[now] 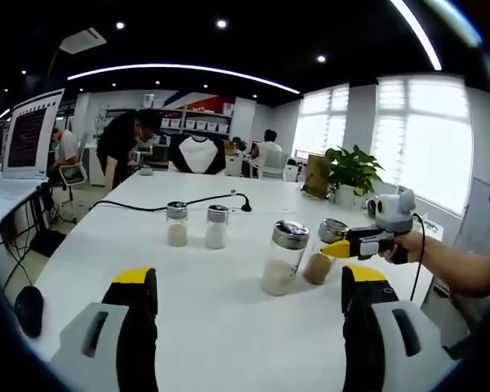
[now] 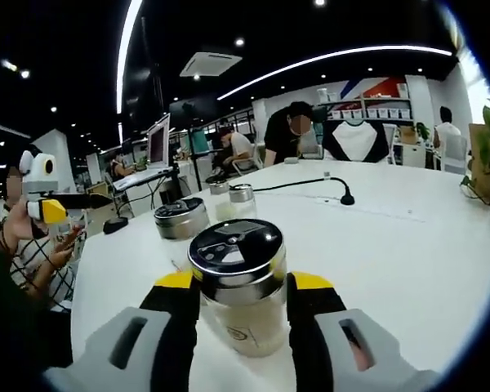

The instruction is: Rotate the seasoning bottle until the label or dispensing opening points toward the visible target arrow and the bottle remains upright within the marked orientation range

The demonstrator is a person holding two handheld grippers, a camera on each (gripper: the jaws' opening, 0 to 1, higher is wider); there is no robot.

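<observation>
So that I can turn it without tipping, my right tool [image 2: 243,304] hugs the seasoning bottle [image 2: 238,286] on the worktop [image 2: 408,245], while my left tool [image 1: 249,306] waits open.

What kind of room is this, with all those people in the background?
Most likely an open-plan office or lab: a long white table holding seasoning bottles, people at desks with a monitor, storage shelves, large bright windows and a potted plant.

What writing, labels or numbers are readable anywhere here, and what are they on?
No text here is readable.
Seasoning bottle: a small round emblem on the glass, too small to read.
Monitor: lines of text on a dark screen, too blurred to read.
</observation>
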